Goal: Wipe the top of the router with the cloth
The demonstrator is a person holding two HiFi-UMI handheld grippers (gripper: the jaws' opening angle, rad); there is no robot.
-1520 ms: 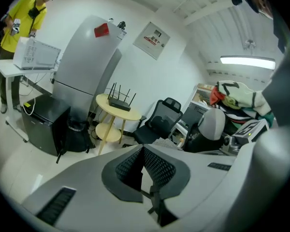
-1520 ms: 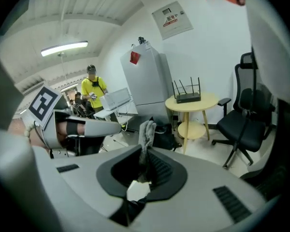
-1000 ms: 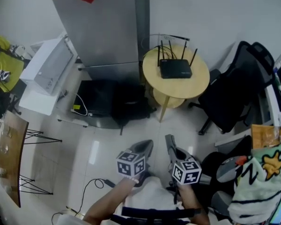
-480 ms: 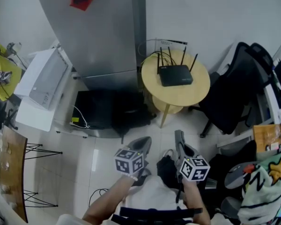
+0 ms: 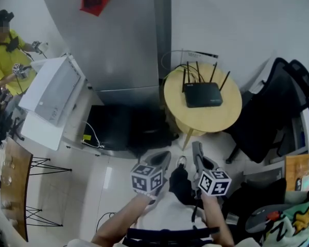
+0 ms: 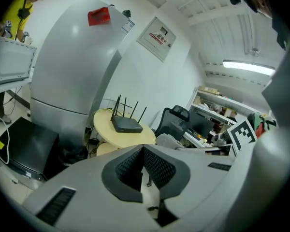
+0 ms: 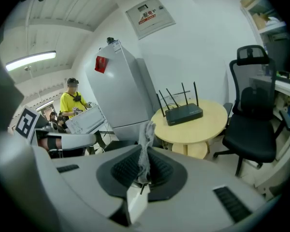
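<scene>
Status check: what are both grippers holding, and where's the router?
Left gripper shut, empty. Right gripper shut on cloth. Router on round table ahead, untouched. Office chair beside table, off the path.

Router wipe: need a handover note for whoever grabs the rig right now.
Left gripper: jaws together, nothing between them.
Right gripper: shut on the cloth, a strip of which sticks up between the jaws.
Both are held near the person's body, well short of the round table.
Router: on that table, antennas up, nothing touching it.
Done: cloth is in the grip.
Left: close in on the table, bring the cloth onto the router's top and wipe it.
</scene>
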